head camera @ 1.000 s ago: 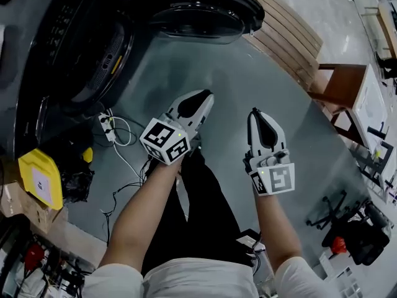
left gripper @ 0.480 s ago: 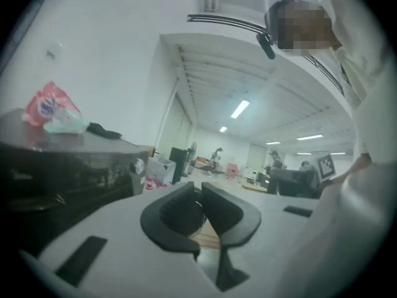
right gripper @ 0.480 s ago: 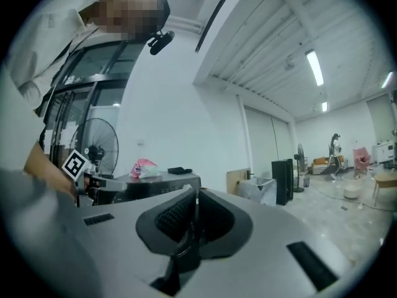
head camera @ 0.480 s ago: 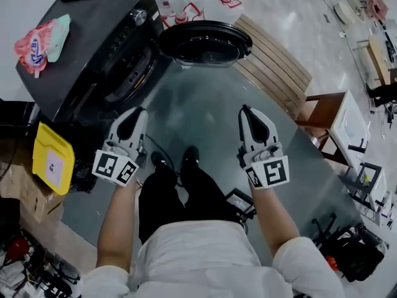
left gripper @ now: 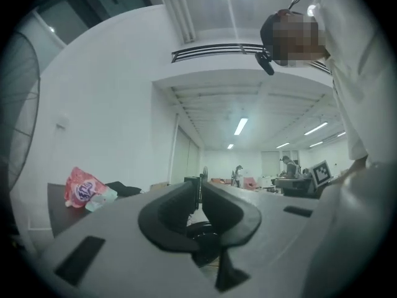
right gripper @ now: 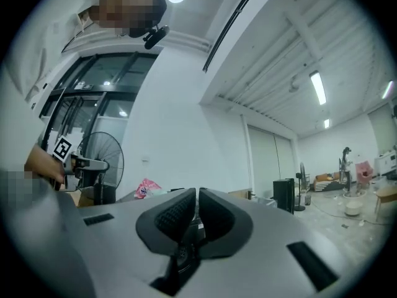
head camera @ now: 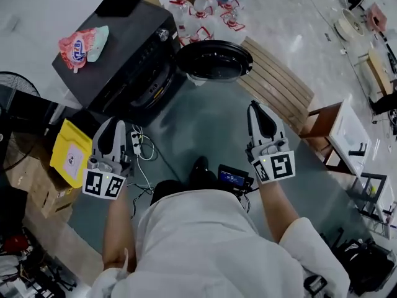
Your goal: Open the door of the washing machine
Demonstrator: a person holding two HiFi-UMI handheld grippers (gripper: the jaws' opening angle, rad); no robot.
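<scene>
The black washing machine (head camera: pixel 124 54) stands at the upper left of the head view. Its round door (head camera: pixel 214 61) hangs swung wide open to the right, and the drum opening (head camera: pixel 152 85) is exposed. My left gripper (head camera: pixel 113 126) is held well short of the machine's front, shut, with nothing between its fingers. My right gripper (head camera: pixel 258 109) is out over the grey floor below the open door, also shut and empty. The left gripper view shows the left gripper (left gripper: pixel 200 194) with jaws together; in the right gripper view the right gripper (right gripper: pixel 196 205) is likewise pressed together.
A pink bag (head camera: pixel 77 45) and a black item (head camera: pixel 121 4) lie on the machine's top. A yellow box (head camera: pixel 71 154) and a power strip with cables (head camera: pixel 136 144) sit by its left corner. A wooden slatted bench (head camera: pixel 279 85) runs at the right, a fan (head camera: pixel 12 98) stands far left.
The view has pulled up and away from the machine. Both grippers rose; the left one swung out to the left. Both stayed shut and the door stayed open.
</scene>
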